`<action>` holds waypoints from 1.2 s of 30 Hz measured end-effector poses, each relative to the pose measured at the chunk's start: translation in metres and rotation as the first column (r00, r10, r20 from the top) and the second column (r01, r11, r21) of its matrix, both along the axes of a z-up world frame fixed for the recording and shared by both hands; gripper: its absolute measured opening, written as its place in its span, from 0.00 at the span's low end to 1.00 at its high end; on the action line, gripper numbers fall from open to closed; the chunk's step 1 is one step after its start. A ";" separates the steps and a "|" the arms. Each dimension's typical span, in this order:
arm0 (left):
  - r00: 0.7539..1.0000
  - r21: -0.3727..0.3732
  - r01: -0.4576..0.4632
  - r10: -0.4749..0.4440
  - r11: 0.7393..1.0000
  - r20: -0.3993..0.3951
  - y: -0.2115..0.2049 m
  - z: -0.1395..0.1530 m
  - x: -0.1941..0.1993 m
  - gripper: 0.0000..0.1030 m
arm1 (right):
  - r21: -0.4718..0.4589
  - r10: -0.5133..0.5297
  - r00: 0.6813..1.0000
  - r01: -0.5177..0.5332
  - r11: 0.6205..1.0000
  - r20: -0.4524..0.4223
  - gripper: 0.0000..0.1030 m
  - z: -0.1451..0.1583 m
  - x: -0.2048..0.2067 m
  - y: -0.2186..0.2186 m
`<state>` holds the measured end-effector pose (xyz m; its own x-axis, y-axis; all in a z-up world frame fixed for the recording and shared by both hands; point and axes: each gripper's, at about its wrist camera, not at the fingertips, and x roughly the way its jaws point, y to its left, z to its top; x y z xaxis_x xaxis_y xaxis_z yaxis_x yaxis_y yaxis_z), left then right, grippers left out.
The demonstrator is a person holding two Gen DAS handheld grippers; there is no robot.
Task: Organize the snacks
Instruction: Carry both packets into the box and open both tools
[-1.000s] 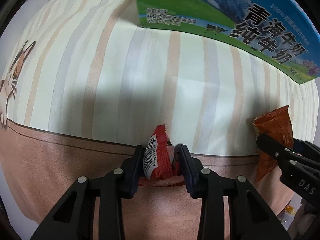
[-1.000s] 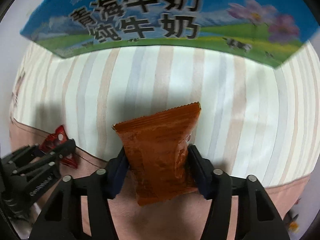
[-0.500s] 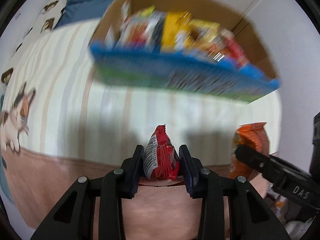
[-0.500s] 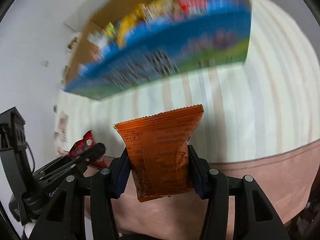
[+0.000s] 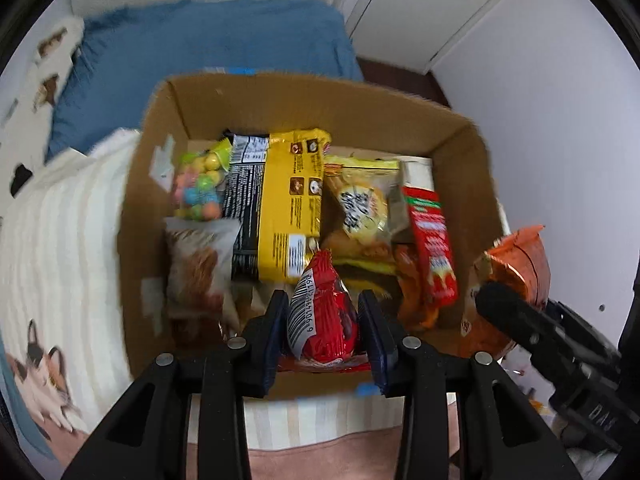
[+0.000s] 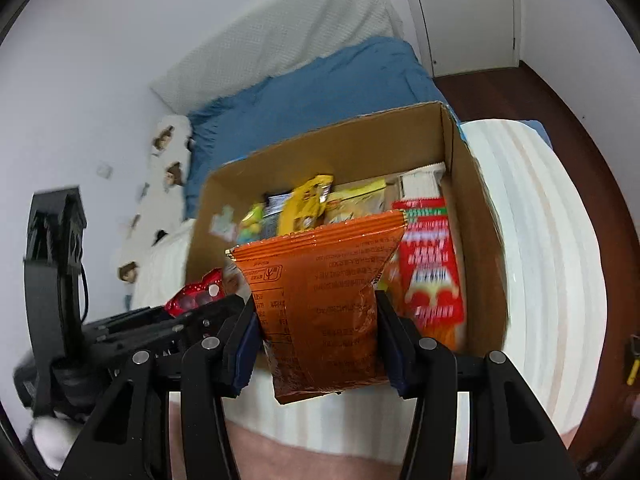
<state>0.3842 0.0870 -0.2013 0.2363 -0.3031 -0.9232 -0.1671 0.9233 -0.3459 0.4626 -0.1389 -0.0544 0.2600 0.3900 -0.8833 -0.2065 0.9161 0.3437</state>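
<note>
I count one cardboard box (image 5: pixel 152 184), one red packet (image 5: pixel 324 316) and one orange packet (image 6: pixel 324 300) in my two grippers.

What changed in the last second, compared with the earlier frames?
Both grippers rose from the striped bedcover to above the open cardboard box, whose snacks now show. Unchanged: left gripper clamps the red packet; right gripper clamps the orange packet.

A red snack packet (image 5: pixel 322 320), barcode showing, stands upright above the near edge of an open cardboard box (image 5: pixel 136 216) packed with snacks on a striped bed; just right, an orange snack bag (image 6: pixel 320 304) stands upright.
</note>
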 end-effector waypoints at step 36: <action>0.999 0.150 -0.045 0.048 0.988 -0.018 -0.024 -0.012 -0.034 0.91 | -0.196 -0.007 0.997 -0.009 0.981 -0.078 0.95 -0.088 -0.031 0.048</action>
